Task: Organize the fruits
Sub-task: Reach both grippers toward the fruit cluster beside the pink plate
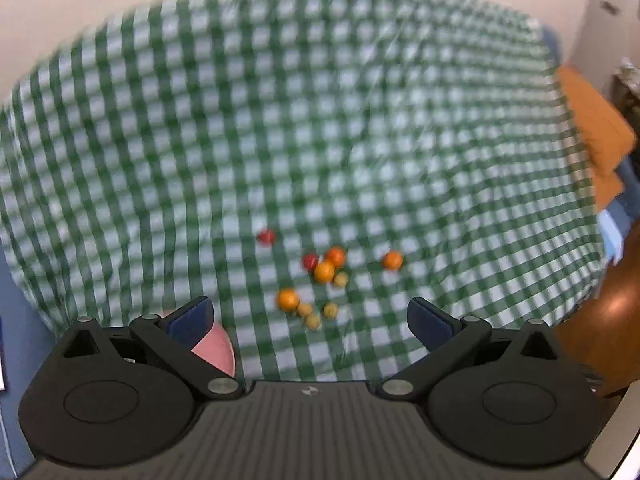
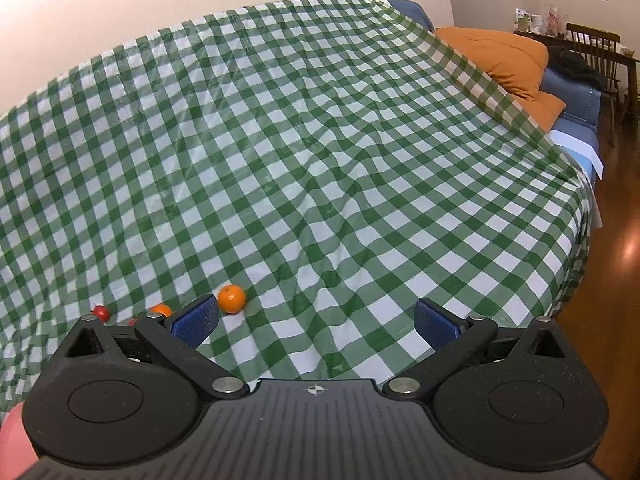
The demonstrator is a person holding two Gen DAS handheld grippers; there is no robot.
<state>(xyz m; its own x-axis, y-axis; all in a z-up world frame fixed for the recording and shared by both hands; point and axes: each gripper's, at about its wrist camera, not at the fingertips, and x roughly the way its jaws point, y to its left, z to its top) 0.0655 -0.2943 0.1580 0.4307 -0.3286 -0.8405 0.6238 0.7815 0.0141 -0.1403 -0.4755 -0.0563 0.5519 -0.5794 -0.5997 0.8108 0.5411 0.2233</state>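
Small fruits lie on a green-and-white checked cloth (image 1: 320,120). In the blurred left wrist view I see several oranges, one at the right (image 1: 392,260) and one nearer (image 1: 288,299), two red fruits (image 1: 266,236) and several small yellow-brown fruits (image 1: 330,311). A pink bowl (image 1: 216,350) sits behind the left finger. My left gripper (image 1: 310,318) is open and empty, above and short of the fruits. My right gripper (image 2: 316,320) is open and empty; an orange (image 2: 231,298) lies just past its left finger (image 2: 196,320), with another orange (image 2: 161,310) and a red fruit (image 2: 101,313) further left.
The cloth (image 2: 320,140) covers a bed. Orange pillows (image 2: 500,56) lie at the far right, with a blue mattress edge (image 2: 576,92). A wooden floor (image 2: 624,260) runs along the right. A wooden chair (image 2: 592,44) and a cluttered table stand at the back right.
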